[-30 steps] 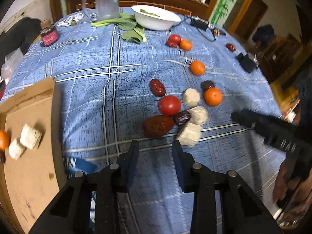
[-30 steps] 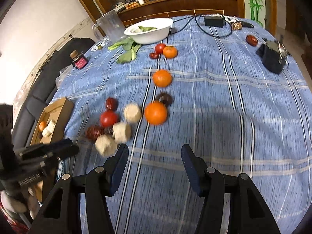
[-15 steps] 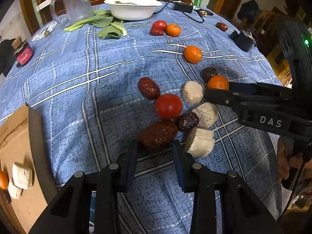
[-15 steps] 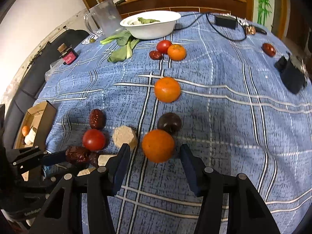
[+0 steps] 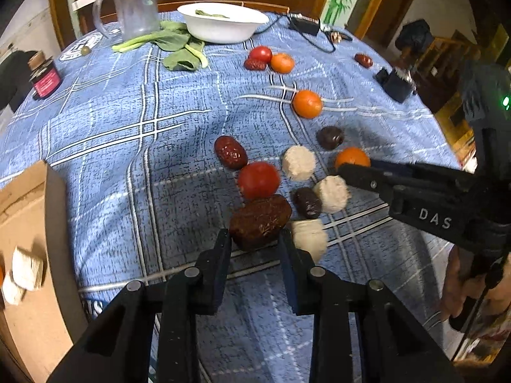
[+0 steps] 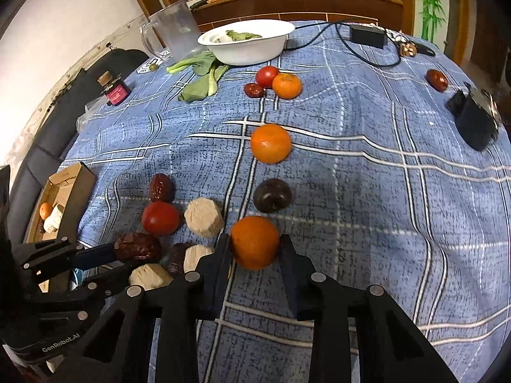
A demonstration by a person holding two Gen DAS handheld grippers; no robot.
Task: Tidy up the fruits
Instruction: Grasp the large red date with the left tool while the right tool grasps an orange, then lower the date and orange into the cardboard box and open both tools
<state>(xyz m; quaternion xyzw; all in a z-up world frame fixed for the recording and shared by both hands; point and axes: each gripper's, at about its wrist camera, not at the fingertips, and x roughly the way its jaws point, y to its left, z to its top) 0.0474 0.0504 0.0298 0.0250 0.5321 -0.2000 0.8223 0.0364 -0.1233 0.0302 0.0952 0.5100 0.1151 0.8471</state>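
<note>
The right gripper point(image 6: 254, 245) has just closed its jaws on an orange point(image 6: 254, 242), pads pressing both sides. A dark plum point(image 6: 272, 195) lies just beyond it; the left gripper point(image 6: 127, 255), off to its left, clamps a red date point(image 6: 138, 248)

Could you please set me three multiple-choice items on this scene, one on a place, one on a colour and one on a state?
1. Where does the white bowl stand?
A. at the table's far side, by the clear jug
B. in the cardboard box
C. on the floor

2. What colour is the tablecloth?
A. green
B. blue with white lines
C. plain red

3. What does the right claw hold?
A. nothing
B. a tomato
C. an orange

Key:
1 A: the bowl sits far back, beside the jug.
2 B: the cloth shows blue checks.
3 C: the jaws have just been closing, and the pads press the orange between them.
</note>
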